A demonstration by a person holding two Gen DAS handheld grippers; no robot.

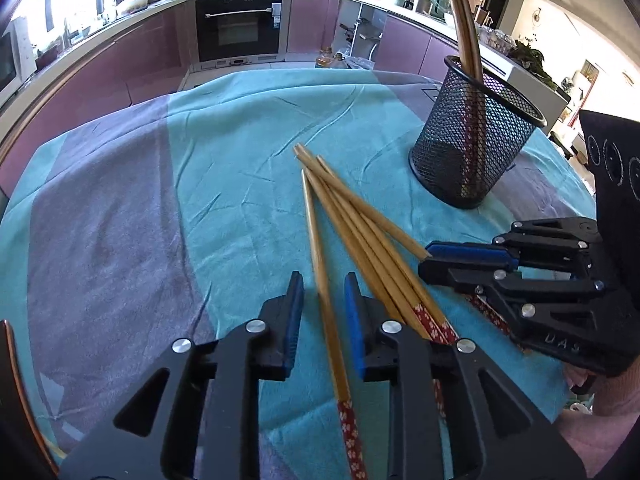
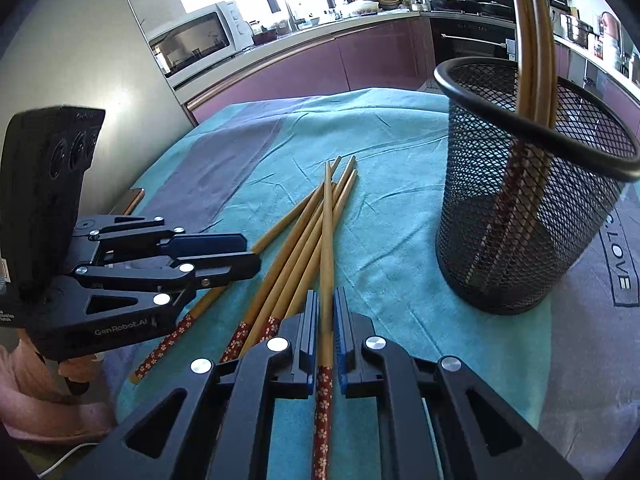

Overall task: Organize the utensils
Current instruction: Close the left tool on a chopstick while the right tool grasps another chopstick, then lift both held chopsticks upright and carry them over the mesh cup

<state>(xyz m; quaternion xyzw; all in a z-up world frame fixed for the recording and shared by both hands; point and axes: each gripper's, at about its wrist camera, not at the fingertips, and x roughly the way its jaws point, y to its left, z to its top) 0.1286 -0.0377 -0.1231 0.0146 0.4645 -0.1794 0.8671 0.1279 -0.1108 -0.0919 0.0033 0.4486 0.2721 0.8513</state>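
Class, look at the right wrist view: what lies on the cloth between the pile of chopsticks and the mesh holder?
Nothing: in the right wrist view only bare turquoise cloth separates the chopstick pile from the mesh holder.

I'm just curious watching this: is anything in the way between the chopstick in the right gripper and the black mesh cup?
Nothing visible. The right gripper pinches one chopstick, and only bare teal cloth lies between it and the mesh cup. The cup's mouth is open, with two chopsticks leaning inside.

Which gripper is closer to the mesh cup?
Right. The right gripper, shut on one chopstick, sits just beside the mesh cup. The left gripper, open around another chopstick, is farther, beyond the pile.
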